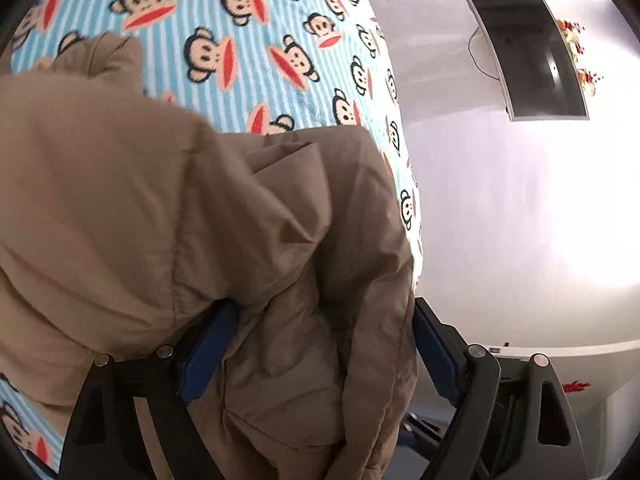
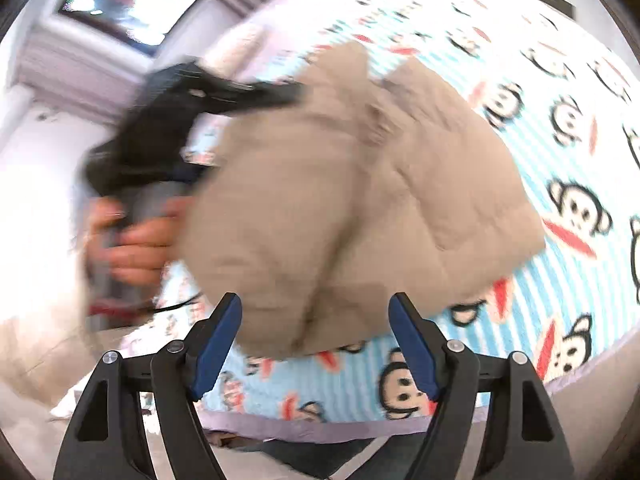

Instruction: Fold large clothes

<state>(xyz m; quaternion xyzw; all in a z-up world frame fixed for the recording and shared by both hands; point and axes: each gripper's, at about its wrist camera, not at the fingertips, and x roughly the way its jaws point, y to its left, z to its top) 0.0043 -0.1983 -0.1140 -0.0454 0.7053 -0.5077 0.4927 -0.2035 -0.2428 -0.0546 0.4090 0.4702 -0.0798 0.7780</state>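
Observation:
A tan puffer jacket point(image 1: 160, 208) lies bunched on the bed, on a blue striped monkey-print blanket point(image 1: 248, 40). In the left wrist view my left gripper point(image 1: 320, 344) has a thick fold of the jacket between its blue fingers point(image 1: 204, 356), which look closed on it. In the blurred right wrist view the jacket point(image 2: 360, 200) hangs lifted above the blanket point(image 2: 560, 160). My right gripper point(image 2: 316, 340) is open and empty just below the jacket's near edge. The left gripper point(image 2: 200, 100) shows there too, at the jacket's far left, with the hand holding it.
A dark TV point(image 1: 528, 48) hangs on the white wall beside the bed. A window point(image 2: 128, 4) is at the upper left in the right wrist view. The bed's near edge point(image 2: 320, 424) and the floor lie below my right gripper.

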